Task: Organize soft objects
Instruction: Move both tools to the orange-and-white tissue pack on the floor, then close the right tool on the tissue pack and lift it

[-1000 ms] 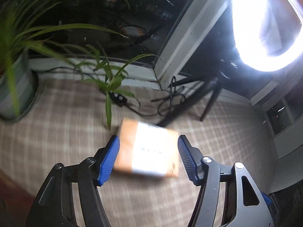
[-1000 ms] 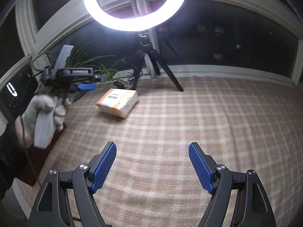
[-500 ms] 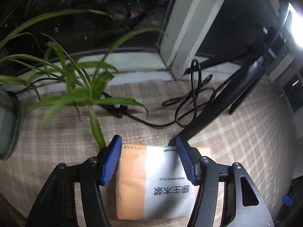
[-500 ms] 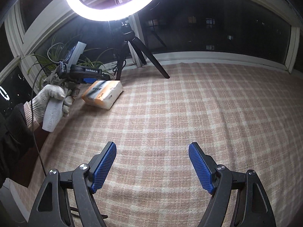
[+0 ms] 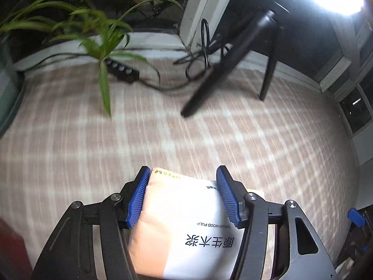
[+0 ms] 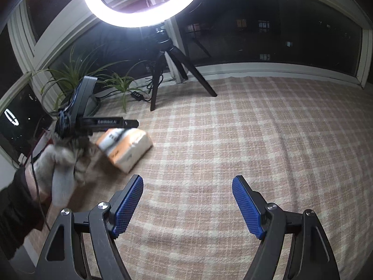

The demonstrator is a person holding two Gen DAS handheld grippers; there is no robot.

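Orange-and-white plastic-wrapped tissue pack [image 5: 186, 224], bottom centre of left view, on checked cloth [image 5: 209, 140]. Left tongs [image 5: 184, 196] half-open, pads pressing its long sides. Light, squashy, slick film: grip mid-body, gently. Right tongs [image 6: 187, 206] wide, empty.

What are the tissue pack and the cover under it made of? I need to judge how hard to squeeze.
Tissue pack: thin, slightly glossy plastic film over soft paper, judging by the bulging sides and the print "virgin wood pulp". Checked cover: looks like woven cloth, matte, with visible plaid weave; the fibre is unclear.
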